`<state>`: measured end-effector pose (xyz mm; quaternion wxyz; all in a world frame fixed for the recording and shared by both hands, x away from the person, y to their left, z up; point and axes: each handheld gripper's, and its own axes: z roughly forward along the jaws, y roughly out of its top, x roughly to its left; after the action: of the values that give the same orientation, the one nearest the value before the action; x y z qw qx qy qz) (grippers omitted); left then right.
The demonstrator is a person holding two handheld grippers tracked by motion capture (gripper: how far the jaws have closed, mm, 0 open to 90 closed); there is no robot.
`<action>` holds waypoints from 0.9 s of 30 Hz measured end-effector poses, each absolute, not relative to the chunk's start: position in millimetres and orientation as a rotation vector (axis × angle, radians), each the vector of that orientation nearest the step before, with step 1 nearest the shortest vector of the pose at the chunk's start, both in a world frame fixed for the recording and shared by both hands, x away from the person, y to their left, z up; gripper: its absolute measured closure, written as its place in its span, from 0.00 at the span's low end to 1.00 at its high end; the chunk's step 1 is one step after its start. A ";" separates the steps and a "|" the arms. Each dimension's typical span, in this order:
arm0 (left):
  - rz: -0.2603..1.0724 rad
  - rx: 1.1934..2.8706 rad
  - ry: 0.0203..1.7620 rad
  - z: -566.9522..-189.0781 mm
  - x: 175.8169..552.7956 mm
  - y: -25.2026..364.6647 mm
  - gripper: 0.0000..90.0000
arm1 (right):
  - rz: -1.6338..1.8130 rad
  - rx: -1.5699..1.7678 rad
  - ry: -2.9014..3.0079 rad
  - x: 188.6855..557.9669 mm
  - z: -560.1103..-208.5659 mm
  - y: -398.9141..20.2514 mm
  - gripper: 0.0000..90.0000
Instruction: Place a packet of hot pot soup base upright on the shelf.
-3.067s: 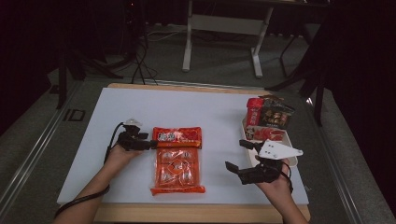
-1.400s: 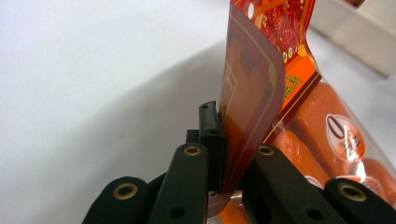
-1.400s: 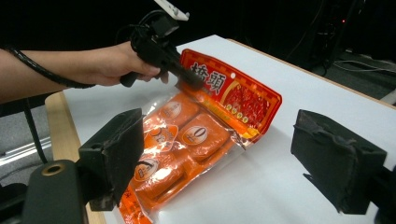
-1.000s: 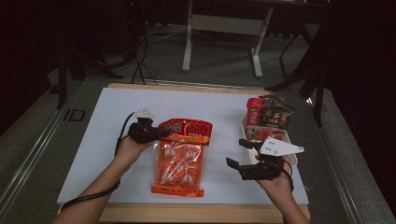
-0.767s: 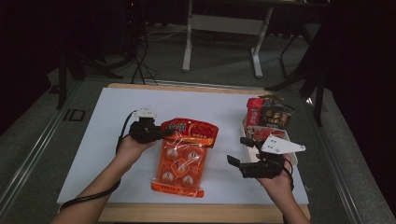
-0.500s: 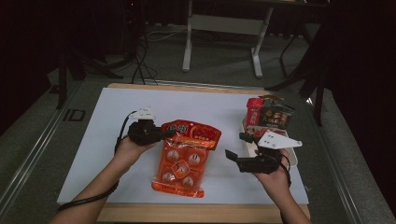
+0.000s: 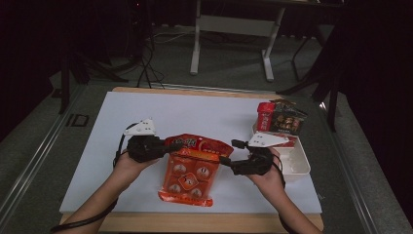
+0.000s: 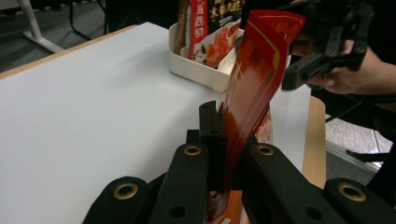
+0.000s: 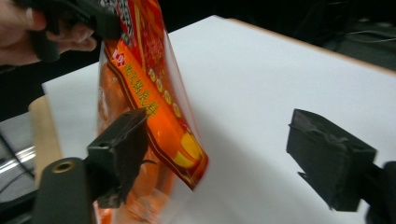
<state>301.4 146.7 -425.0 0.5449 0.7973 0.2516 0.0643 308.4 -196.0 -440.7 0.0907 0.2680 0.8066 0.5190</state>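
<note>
Your left gripper is clamped on the snack bag; your right gripper, jaws apart and just closing, seems poised at its corner and may miss.

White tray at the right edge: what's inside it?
The white tray holds upright snack packets at its far end, red and dark ones. The right gripper and its hand cover part of the near end, so that part can't be judged.

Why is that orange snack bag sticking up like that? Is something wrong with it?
Nothing is broken or spilled. The shiny orange plastic snack bag is tilted because the left gripper is shut on its top edge and lifts it, with the bottom near the white table. The right gripper is open beside its other corner.
</note>
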 end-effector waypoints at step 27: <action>0.126 1.898 0.557 -413.8 285.1 146.4 0.98 | 1.639 0.587 2.639 301.5 -439.0 -183.7 1.00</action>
<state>285.1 146.4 -413.8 0.5478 0.8011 0.2351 0.0531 301.5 -183.7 -439.0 -0.0101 0.1857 0.8346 0.5185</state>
